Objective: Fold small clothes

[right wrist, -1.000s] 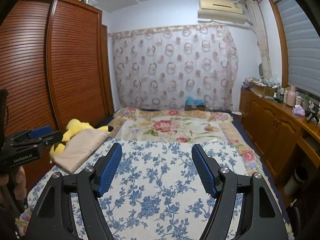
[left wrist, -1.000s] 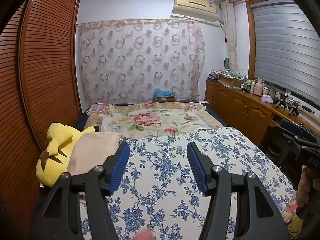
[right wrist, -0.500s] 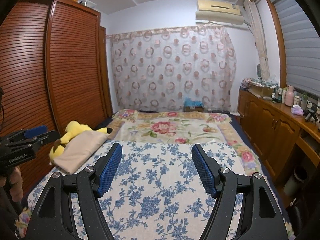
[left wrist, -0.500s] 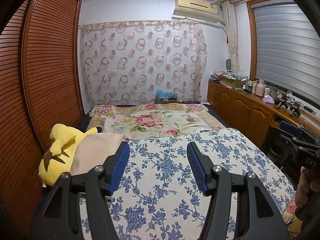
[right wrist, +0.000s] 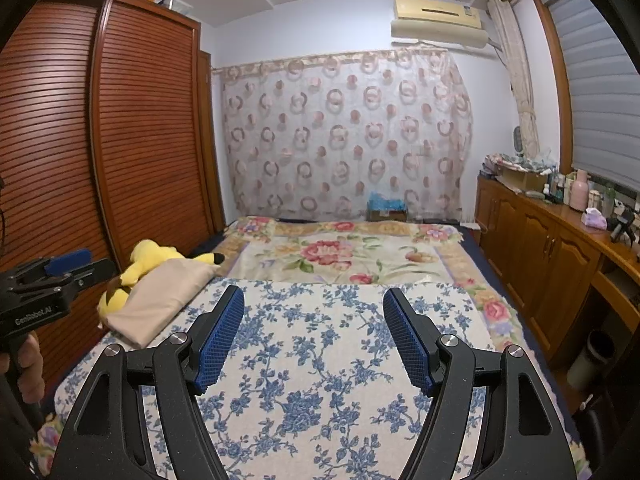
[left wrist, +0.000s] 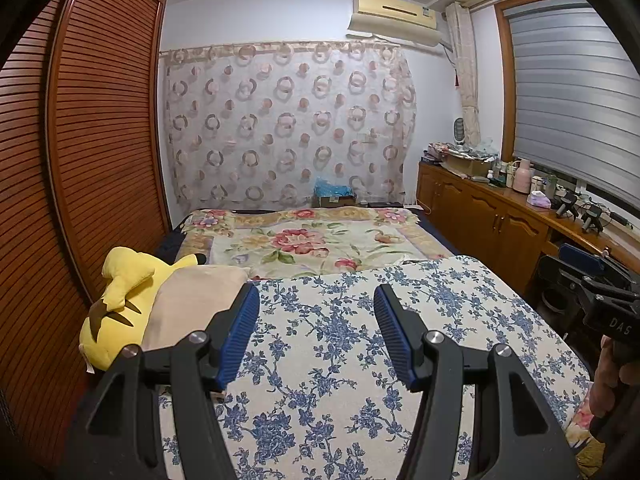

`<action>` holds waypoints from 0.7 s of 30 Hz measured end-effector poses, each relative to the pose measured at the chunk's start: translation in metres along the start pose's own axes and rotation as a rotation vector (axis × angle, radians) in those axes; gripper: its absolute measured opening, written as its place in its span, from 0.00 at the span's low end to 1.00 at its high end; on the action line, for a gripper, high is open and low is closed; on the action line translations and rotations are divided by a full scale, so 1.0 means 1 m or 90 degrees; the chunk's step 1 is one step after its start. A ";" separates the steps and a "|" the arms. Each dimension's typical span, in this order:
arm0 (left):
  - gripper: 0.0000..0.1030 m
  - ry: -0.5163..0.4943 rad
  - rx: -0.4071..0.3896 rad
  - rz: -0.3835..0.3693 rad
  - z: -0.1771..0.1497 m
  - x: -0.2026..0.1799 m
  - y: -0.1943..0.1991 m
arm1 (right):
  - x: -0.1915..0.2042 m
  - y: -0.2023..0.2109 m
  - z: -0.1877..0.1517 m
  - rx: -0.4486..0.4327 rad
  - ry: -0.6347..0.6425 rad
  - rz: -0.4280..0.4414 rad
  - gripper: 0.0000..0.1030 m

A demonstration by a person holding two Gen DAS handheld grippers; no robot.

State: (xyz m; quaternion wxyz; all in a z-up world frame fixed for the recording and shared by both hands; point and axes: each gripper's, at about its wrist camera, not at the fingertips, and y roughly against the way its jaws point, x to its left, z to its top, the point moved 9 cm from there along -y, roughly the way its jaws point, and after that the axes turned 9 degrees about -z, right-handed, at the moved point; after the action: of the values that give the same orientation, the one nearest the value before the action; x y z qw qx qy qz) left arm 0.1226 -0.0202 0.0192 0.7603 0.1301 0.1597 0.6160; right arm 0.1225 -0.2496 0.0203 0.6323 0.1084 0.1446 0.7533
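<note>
My left gripper point(left wrist: 316, 300) is open and empty, held above a blue-flowered white cloth point(left wrist: 340, 344) spread on the bed. My right gripper point(right wrist: 314, 304) is open and empty above the same cloth point(right wrist: 320, 352). Each gripper shows at the edge of the other's view: the right one point(left wrist: 600, 280) at the far right, the left one point(right wrist: 60, 272) at the far left. A beige folded cloth point(left wrist: 188, 300) lies at the left of the bed against a yellow plush toy point(left wrist: 120, 292). No small garment shows between the fingers.
A floral bedspread point(left wrist: 312, 240) covers the far half of the bed. A slatted wooden wardrobe point(left wrist: 80, 160) runs along the left. A wooden cabinet point(left wrist: 488, 216) with bottles and clutter runs along the right. A patterned curtain point(left wrist: 288, 128) hangs on the back wall.
Both grippers have tilted up a little, so more of the ceiling and wall shows. Both stay open and empty.
</note>
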 end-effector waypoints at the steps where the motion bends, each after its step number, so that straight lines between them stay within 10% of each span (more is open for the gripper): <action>1: 0.57 0.000 0.000 0.000 0.000 0.000 0.000 | 0.000 0.000 0.000 0.000 0.000 0.001 0.72; 21: 0.57 -0.001 -0.001 0.000 0.000 0.000 0.000 | -0.002 0.000 0.002 0.000 -0.001 0.001 0.72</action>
State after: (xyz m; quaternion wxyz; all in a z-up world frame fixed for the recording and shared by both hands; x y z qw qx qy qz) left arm 0.1221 -0.0200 0.0191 0.7605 0.1297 0.1587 0.6162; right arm 0.1231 -0.2518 0.0220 0.6318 0.1091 0.1442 0.7538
